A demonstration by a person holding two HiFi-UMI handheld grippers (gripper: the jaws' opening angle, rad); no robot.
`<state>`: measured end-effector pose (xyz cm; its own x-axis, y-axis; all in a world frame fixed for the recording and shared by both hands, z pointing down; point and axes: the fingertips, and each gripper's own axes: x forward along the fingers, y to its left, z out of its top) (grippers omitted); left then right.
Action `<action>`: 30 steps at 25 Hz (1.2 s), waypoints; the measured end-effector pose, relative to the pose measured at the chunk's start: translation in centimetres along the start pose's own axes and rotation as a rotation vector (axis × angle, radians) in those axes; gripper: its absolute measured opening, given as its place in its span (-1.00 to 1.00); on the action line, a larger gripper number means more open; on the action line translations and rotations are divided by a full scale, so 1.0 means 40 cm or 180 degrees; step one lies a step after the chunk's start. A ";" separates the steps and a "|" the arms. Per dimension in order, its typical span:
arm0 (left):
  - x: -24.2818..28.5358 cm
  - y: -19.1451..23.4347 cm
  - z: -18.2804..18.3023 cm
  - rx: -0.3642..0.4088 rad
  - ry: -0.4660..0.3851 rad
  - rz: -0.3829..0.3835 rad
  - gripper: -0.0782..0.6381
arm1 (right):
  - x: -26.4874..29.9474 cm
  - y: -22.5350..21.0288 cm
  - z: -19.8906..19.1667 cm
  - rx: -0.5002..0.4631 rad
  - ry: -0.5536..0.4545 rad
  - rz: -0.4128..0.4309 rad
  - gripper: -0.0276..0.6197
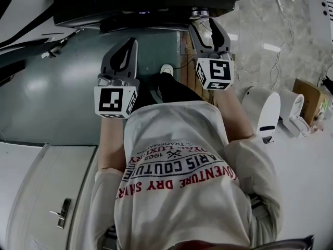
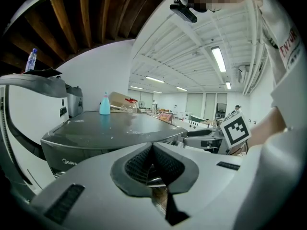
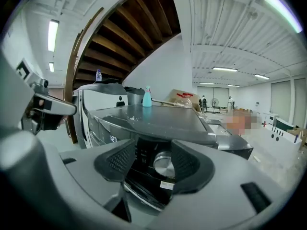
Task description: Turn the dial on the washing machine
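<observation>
1. Head view: my right gripper (image 1: 205, 24) points at the washer (image 1: 145, 4). The dial (image 1: 200, 13) lies straight ahead, just past its tips. My left gripper (image 1: 128, 43) hangs off to the left, farther from the dial.
2. Left gripper view: this gripper (image 2: 152, 166) has its jaws together with nothing between them, and no dial is in sight.
3. Right gripper view: the jaws stand apart and the dial (image 3: 164, 166) is framed between them, nearer the right jaw and seemingly untouched. Its axis faces me, so I judge the next move is straight forward, then close.
</observation>
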<state>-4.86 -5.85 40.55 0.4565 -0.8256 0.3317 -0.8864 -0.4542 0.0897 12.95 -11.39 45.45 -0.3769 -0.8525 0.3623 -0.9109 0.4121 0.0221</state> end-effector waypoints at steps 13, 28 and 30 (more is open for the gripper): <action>-0.066 0.014 0.234 0.0147 -0.0429 -0.0091 -0.74 | -0.153 0.039 0.287 -0.0121 -0.0681 0.0143 -0.77; -0.122 -0.002 0.318 0.0328 -0.0517 -0.0151 -0.74 | -0.229 0.073 0.403 -0.0337 -0.1071 0.0277 -0.83; -0.125 -0.003 0.324 0.0355 -0.0537 -0.0150 -0.74 | -0.229 0.074 0.401 -0.0324 -0.1042 0.0274 -0.83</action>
<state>-6.06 -6.01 26.73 0.5121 -0.8426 0.1669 -0.8540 -0.5202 -0.0062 11.02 -7.52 27.23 -0.5006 -0.8643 0.0494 -0.8581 0.5029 0.1033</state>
